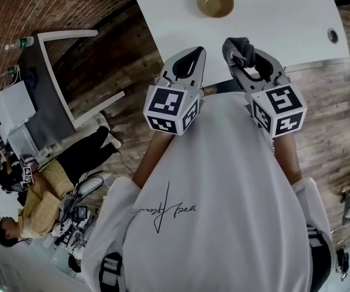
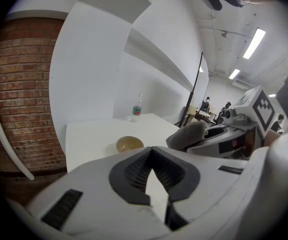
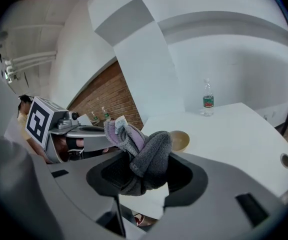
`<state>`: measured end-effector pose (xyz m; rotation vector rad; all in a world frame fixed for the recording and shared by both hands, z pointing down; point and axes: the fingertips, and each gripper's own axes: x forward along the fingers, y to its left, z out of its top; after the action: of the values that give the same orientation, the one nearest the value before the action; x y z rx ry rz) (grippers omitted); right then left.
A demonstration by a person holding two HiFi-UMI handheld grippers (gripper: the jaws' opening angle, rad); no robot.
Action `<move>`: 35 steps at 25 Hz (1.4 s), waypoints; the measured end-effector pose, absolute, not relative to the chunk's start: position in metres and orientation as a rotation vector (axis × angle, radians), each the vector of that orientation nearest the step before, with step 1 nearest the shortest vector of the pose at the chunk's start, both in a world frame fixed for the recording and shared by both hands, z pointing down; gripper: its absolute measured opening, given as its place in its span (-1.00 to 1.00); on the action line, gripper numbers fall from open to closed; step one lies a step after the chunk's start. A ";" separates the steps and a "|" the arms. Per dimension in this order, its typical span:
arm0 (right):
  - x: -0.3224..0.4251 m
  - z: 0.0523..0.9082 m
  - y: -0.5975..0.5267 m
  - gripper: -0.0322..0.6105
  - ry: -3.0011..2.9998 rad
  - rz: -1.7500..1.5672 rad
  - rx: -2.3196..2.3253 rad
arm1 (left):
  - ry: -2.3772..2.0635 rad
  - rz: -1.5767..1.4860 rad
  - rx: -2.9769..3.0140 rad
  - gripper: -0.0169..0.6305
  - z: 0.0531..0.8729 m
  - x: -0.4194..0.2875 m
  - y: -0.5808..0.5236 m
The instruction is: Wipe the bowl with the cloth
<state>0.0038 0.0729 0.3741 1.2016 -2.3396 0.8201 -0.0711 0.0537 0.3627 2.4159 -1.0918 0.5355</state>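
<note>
A tan bowl (image 1: 215, 2) stands upright on the white table (image 1: 272, 23), beyond both grippers. In the head view my right gripper (image 1: 240, 52) is shut on a bunched grey cloth (image 1: 238, 45), held off the table's near edge. My left gripper (image 1: 193, 55) is beside it, shut with nothing in it. In the right gripper view the cloth (image 3: 146, 156) bulges up between the jaws of the right gripper (image 3: 144, 176), and the bowl (image 3: 180, 140) shows just behind it. The left gripper view shows the bowl (image 2: 129, 144) ahead of the left gripper (image 2: 154, 171) and the cloth (image 2: 186, 135) at the right.
A water bottle (image 3: 208, 101) stands at the table's far side by the white wall. A round cable hole (image 1: 333, 35) sits near the table's right corner. A grey table with a white frame (image 1: 53, 84) and seated people (image 1: 35, 205) are to the left on the wooden floor.
</note>
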 end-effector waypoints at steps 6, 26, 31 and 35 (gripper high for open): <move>0.022 0.390 0.053 -0.34 -2.367 0.831 1.130 | -1.227 0.560 2.292 -0.99 0.380 -0.078 0.051; 0.010 0.424 -0.006 -0.34 -2.352 0.872 1.068 | -1.271 0.593 2.170 -0.89 0.430 -0.102 -0.016; 0.006 0.441 -0.014 -0.34 -2.324 1.024 1.108 | -1.244 0.630 2.138 -0.89 0.445 -0.104 -0.039; -0.002 0.453 -0.013 -0.34 -2.300 1.054 1.090 | -1.234 0.616 2.116 -0.89 0.454 -0.106 -0.051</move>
<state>-0.0019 -0.0132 0.4528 1.0902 -2.3002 1.0537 -0.1058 -0.0507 0.4538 2.1163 -1.2343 0.6165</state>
